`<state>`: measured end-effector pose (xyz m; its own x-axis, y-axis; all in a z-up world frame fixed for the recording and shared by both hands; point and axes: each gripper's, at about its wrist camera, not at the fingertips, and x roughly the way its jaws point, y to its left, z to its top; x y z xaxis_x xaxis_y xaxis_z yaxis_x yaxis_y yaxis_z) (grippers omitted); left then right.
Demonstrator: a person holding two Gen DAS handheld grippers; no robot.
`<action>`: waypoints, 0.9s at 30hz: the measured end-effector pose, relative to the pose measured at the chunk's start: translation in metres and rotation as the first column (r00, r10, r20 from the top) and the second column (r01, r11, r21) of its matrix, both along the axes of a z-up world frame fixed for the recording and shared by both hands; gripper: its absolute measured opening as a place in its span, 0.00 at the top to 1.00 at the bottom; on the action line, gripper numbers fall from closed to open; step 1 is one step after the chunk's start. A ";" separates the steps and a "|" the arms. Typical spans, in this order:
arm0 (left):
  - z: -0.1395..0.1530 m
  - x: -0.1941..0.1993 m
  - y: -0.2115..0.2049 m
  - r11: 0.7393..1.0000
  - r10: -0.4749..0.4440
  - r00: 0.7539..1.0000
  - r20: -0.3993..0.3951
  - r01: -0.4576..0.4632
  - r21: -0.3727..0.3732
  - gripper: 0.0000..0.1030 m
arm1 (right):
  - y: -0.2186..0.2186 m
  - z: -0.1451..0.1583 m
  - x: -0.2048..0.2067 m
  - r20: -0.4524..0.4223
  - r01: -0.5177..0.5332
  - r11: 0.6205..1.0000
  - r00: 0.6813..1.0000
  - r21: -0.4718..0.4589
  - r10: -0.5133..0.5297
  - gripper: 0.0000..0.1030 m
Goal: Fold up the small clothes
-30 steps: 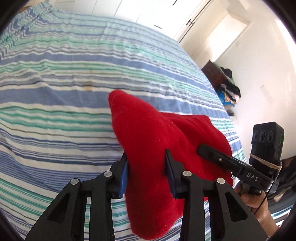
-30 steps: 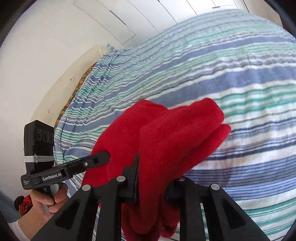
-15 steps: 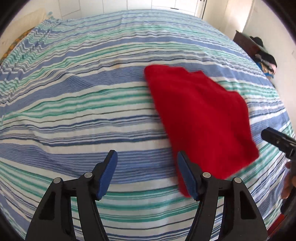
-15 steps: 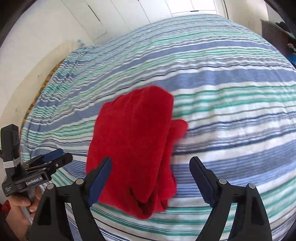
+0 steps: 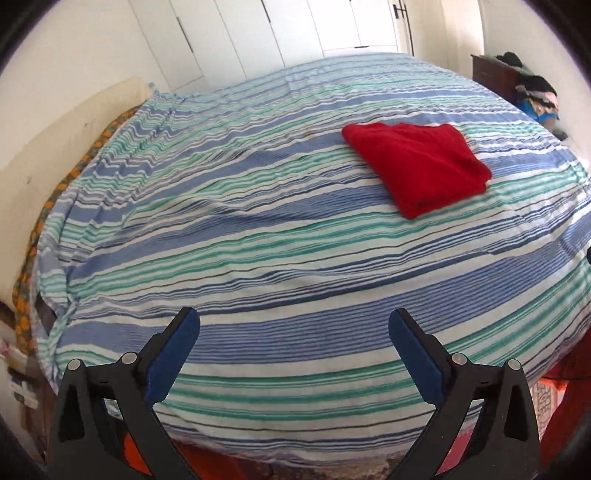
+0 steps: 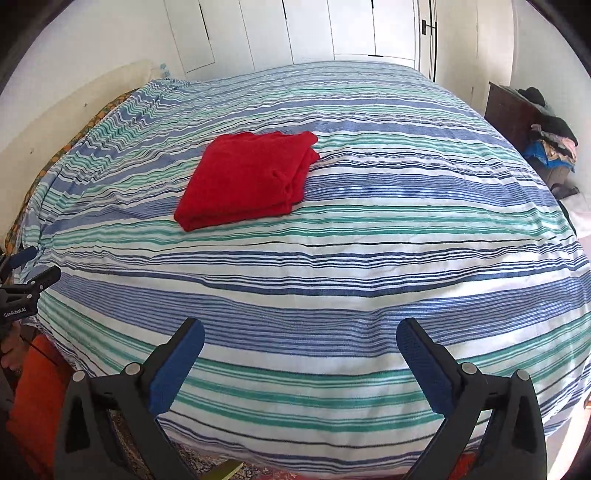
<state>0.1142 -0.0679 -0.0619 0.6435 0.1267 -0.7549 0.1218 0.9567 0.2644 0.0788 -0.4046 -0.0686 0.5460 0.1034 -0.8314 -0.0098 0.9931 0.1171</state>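
A red garment (image 5: 419, 166) lies folded into a flat rectangle on the striped bed; it also shows in the right wrist view (image 6: 247, 179), left of the bed's middle. My left gripper (image 5: 293, 328) is open and empty, held back near the bed's front edge, far from the garment. My right gripper (image 6: 299, 338) is open and empty too, also back over the front edge. The left gripper's tips (image 6: 31, 269) show at the left border of the right wrist view.
The bed (image 6: 369, 258) has a blue, green and white striped sheet. A dark cabinet with piled clothes (image 6: 543, 136) stands at the right wall. White wardrobe doors (image 6: 314, 33) stand behind the bed. An orange cloth (image 6: 37, 406) lies low at the left.
Both grippers let go of the red garment and opened wide, then pulled back from it toward the bed's front edge. The garment now lies folded on the sheet.
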 end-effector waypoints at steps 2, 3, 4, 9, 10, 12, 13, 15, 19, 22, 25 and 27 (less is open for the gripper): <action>0.010 -0.018 0.002 0.999 -0.008 1.000 0.030 0.009 -0.035 0.01 | 0.015 0.011 -0.013 -0.011 -0.013 0.999 1.000 -0.044 0.012 0.00; 0.016 -0.025 0.004 0.998 -0.011 0.999 0.032 0.013 -0.056 0.01 | 0.022 0.018 -0.019 -0.014 -0.022 0.998 1.000 -0.061 0.021 0.00; 0.021 -0.032 0.004 0.997 -0.013 1.000 0.017 0.014 -0.071 0.01 | 0.029 0.025 -0.024 -0.019 -0.034 0.997 0.999 -0.070 0.033 0.00; 0.031 -0.046 0.000 0.998 -0.032 0.994 -0.108 0.025 -0.066 0.01 | 0.061 0.058 -0.044 -0.061 -0.117 0.983 0.992 -0.139 0.109 0.00; 0.031 -0.047 0.001 0.999 -0.018 0.992 -0.124 0.012 -0.045 0.01 | 0.067 0.066 -0.048 -0.059 -0.125 0.979 0.991 -0.161 0.117 0.00; 0.031 -0.051 0.004 1.000 0.003 0.989 -0.148 -0.006 -0.020 0.01 | 0.076 0.082 -0.056 -0.050 -0.138 0.974 0.990 -0.179 0.131 0.00; 0.031 -0.053 0.006 1.000 0.004 0.988 -0.155 -0.009 -0.030 0.01 | 0.081 0.088 -0.059 -0.046 -0.145 0.973 0.989 -0.178 0.139 0.00; 0.034 -0.056 0.011 0.997 0.003 0.986 -0.167 -0.015 -0.071 0.01 | 0.090 0.099 -0.068 -0.039 -0.154 0.973 0.988 -0.174 0.150 0.00; 0.043 -0.064 0.017 0.989 -0.019 0.983 -0.184 -0.008 -0.146 0.01 | 0.101 0.111 -0.082 -0.048 -0.161 0.973 0.987 -0.166 0.155 0.00; 0.048 -0.067 0.013 0.987 -0.030 0.983 -0.179 0.001 -0.159 0.01 | 0.106 0.116 -0.088 -0.053 -0.155 0.972 0.988 -0.175 0.147 0.00; 0.052 -0.071 0.011 0.990 -0.022 0.986 -0.166 -0.002 -0.143 0.01 | 0.109 0.117 -0.092 -0.063 -0.153 0.970 0.988 -0.187 0.143 0.00; 0.054 -0.072 0.010 0.991 -0.011 0.987 -0.159 -0.010 -0.131 0.01 | 0.109 0.115 -0.092 -0.074 -0.155 0.970 0.987 -0.188 0.143 0.00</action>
<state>0.0419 -0.0575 -0.0082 0.5137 0.0192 -0.8578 0.1529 0.9817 0.1135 -0.0129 -0.2954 0.0460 0.4857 0.0153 -0.8740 -0.1585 0.9848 -0.0708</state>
